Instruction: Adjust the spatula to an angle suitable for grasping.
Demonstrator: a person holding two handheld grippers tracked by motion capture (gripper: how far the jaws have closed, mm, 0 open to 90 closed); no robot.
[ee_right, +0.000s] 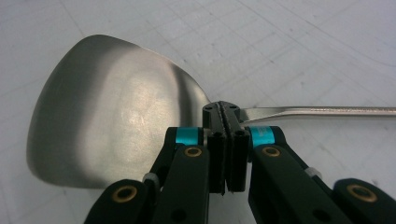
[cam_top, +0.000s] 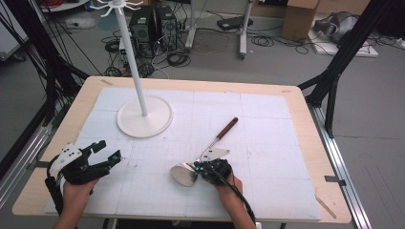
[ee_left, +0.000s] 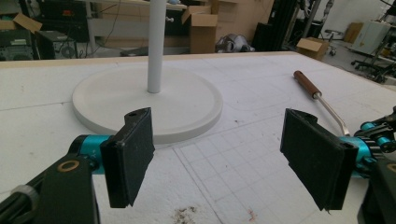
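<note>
While clamped flat, right gripper point(ee_right: 227, 154) beside spatula point(ee_right: 107, 107).

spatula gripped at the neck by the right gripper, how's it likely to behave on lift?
The spatula looks like rigid metal, so probably no flex. The right gripper pinches the thin neck beside the blade, so the long wooden-tipped handle may droop or pivot. The polished steel looks slippery.

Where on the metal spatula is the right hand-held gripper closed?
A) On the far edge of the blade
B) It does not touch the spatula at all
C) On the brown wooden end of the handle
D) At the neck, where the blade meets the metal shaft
D: in the right gripper view, the right hand-held gripper has its jaws pressed together at the neck of the spatula, between the blade and the thin metal shaft.
</note>
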